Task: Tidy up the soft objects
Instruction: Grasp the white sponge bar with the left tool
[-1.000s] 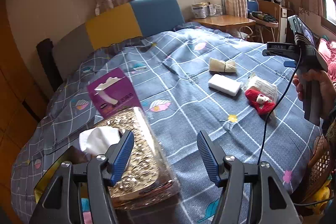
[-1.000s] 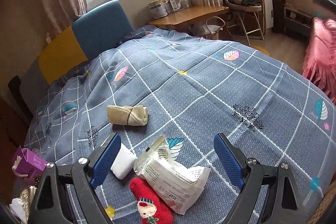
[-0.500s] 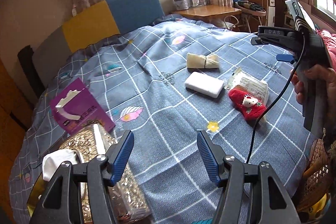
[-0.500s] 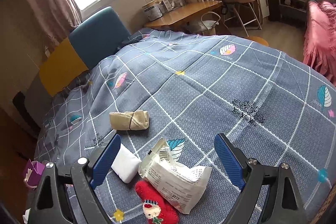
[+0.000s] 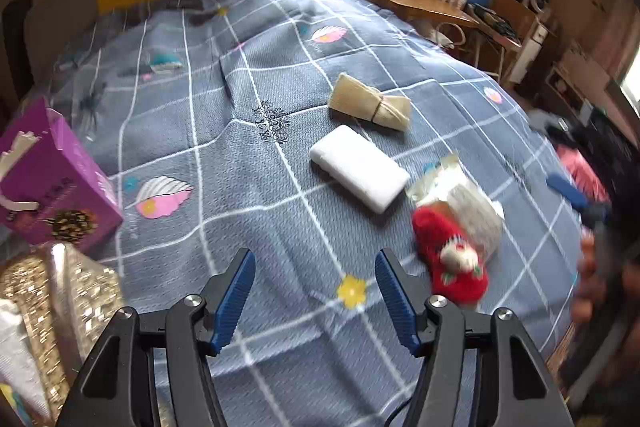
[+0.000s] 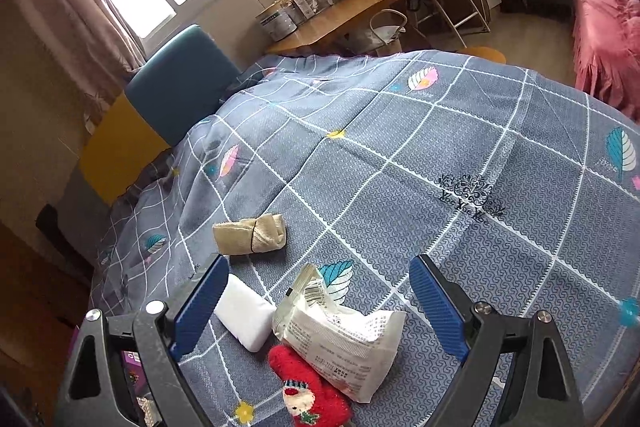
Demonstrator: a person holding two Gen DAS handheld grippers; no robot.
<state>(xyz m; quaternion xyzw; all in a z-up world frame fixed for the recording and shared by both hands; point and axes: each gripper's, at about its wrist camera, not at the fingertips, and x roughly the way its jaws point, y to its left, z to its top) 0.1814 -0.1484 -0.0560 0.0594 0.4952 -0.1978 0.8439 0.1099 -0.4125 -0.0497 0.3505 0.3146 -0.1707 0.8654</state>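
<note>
Left wrist view: left tongs (image 5: 314,301) gaping wide, gripping nothing, over the bed (image 5: 240,155); a fuzzy red sock (image 5: 448,259) with a small doll face is lying beside a white folded cloth (image 5: 358,173) and a tan rolled bundle (image 5: 370,101).

Right wrist view: right tongs (image 6: 318,311) standing wide apart, empty, above a crinkled white packet (image 6: 340,343) that is touching the red sock (image 6: 310,391).

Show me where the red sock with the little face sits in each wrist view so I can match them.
Left wrist: red sock lies right of centre, just beyond the right fingertip, against the white packet.
Right wrist: red sock lies at the bottom edge, between the open fingers, partly under that packet.
Shared landmark: white block.
</note>
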